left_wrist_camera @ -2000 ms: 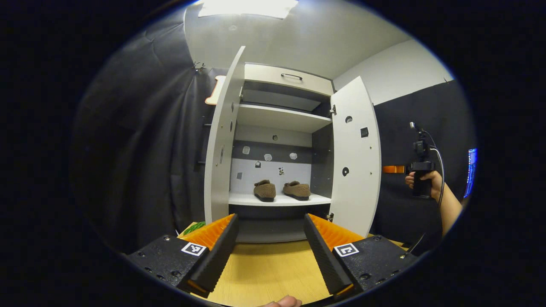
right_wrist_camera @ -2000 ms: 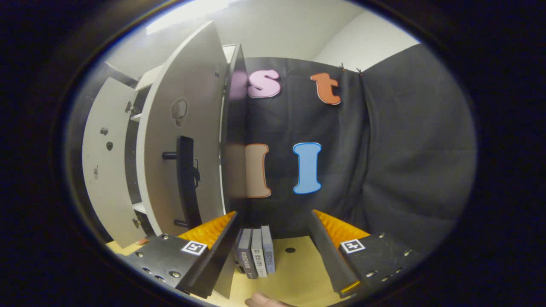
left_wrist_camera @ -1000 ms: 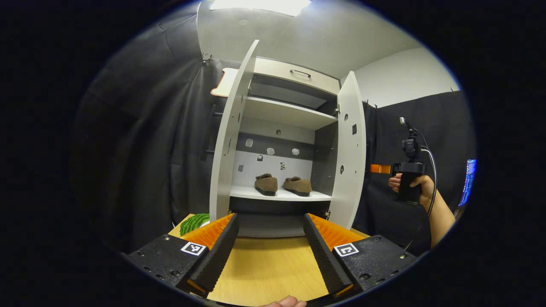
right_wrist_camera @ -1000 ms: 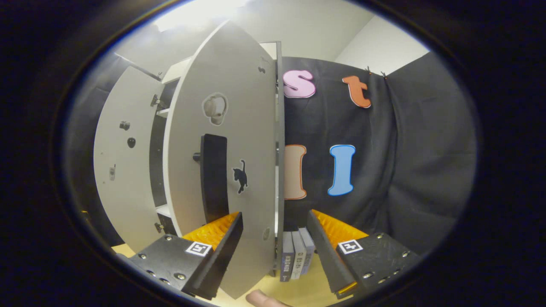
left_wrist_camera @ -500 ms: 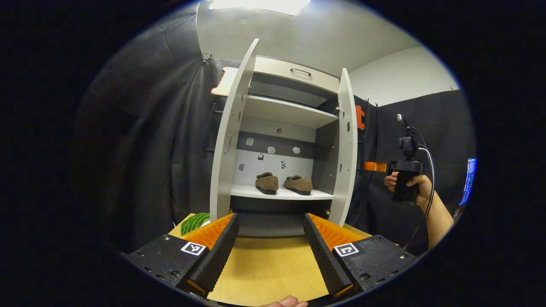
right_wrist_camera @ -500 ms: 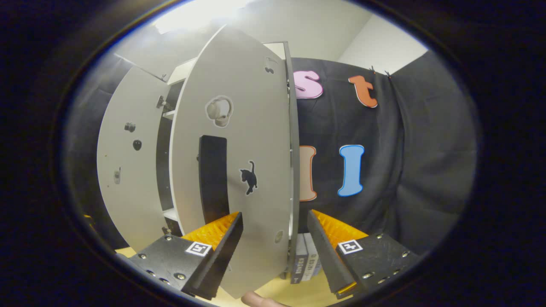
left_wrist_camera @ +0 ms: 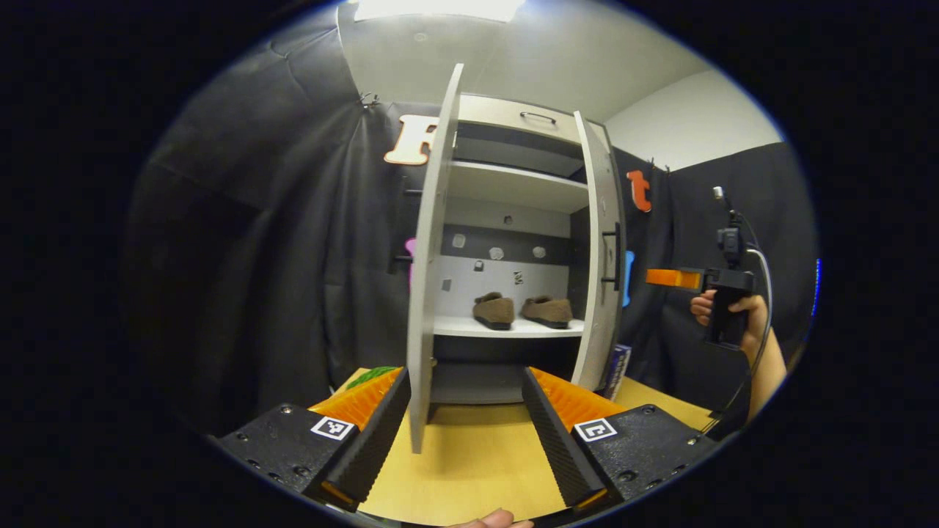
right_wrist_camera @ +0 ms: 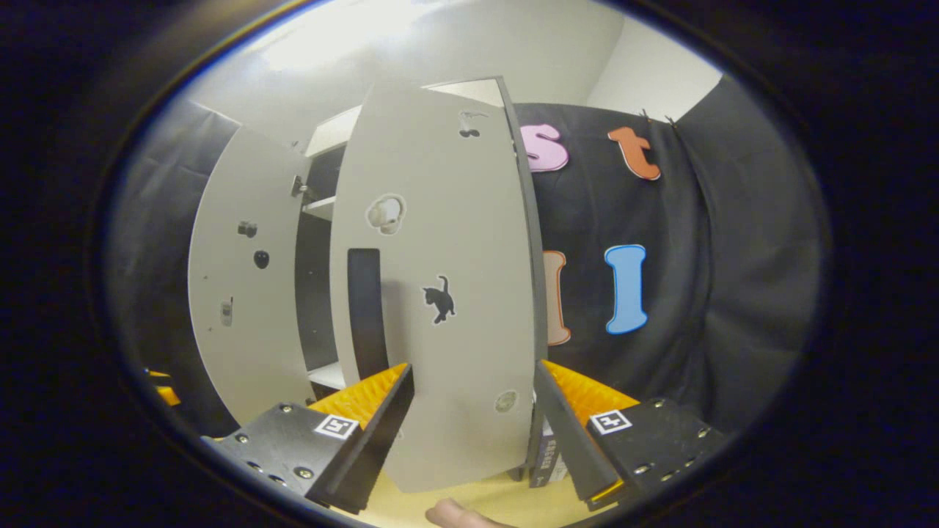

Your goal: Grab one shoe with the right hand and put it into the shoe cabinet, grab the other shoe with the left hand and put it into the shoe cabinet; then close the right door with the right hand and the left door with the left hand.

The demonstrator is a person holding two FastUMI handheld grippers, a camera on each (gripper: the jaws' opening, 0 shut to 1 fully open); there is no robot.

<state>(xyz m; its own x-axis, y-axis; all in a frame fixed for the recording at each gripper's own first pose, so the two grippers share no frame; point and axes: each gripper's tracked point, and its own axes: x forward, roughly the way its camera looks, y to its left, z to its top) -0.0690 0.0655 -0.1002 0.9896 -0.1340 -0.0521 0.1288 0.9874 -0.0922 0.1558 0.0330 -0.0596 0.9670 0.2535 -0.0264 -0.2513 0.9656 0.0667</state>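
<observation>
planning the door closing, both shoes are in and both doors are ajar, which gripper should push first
Right. The right gripper is open with the right door directly ahead of its jaws, partly swung in. The left door stands edge-on before the left gripper.

The right door (right_wrist_camera: pixel 440 293) hides most of the books (right_wrist_camera: pixel 546 458) behind it. The left door (left_wrist_camera: pixel 429 279) covers part of the green thing (left_wrist_camera: pixel 373 375), too small to tell.

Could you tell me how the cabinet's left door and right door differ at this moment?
The left door stands wide open, edge-on between the left gripper's open fingers, while the right door is swung partway toward shut. In the right gripper view, the right door shows its front with a dark handle and cat sticker; the left door shows its inner face. Both are pale panels, and neither is closed.
</observation>
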